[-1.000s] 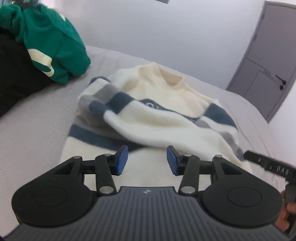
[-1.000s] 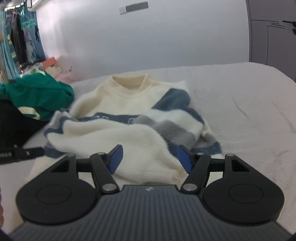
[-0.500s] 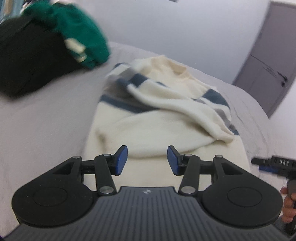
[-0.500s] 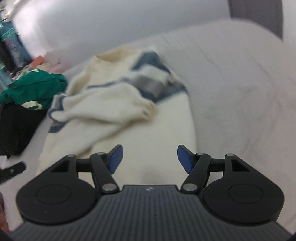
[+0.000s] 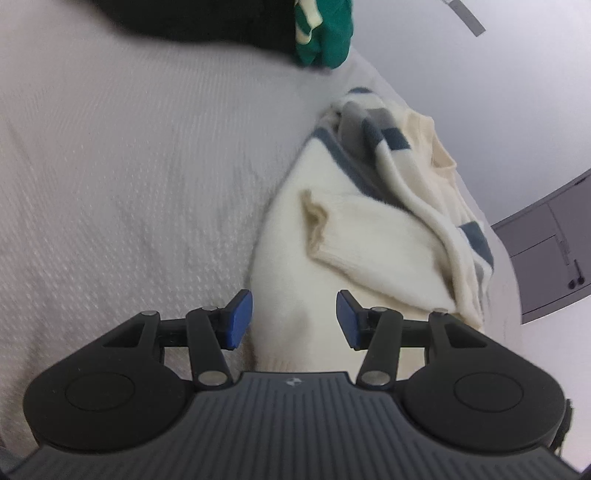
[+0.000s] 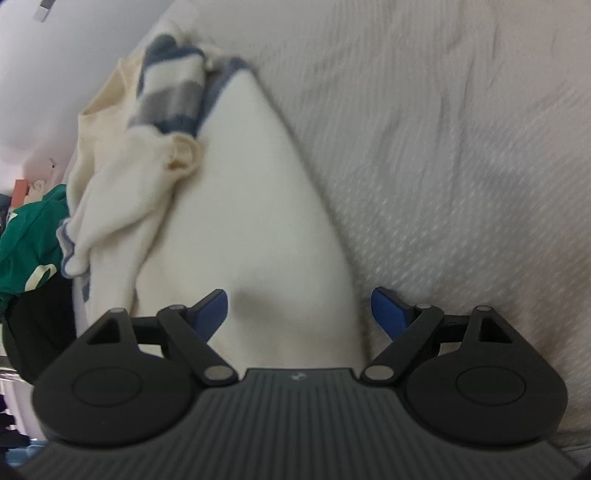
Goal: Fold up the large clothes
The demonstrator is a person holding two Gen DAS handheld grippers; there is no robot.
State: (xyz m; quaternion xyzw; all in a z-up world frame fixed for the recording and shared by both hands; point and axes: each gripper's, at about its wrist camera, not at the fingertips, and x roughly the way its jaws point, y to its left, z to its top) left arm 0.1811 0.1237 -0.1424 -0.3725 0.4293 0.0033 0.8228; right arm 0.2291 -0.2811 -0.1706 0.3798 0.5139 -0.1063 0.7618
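Sweater lies flat on bed, sleeves folded across body. Left gripper over hem corner, jaws apart, grasping nothing; edge between pads, untouched. Right gripper over opposite corner, jaws just opening wide, fabric between them, not pinched. Green garment well apart at bed edge.
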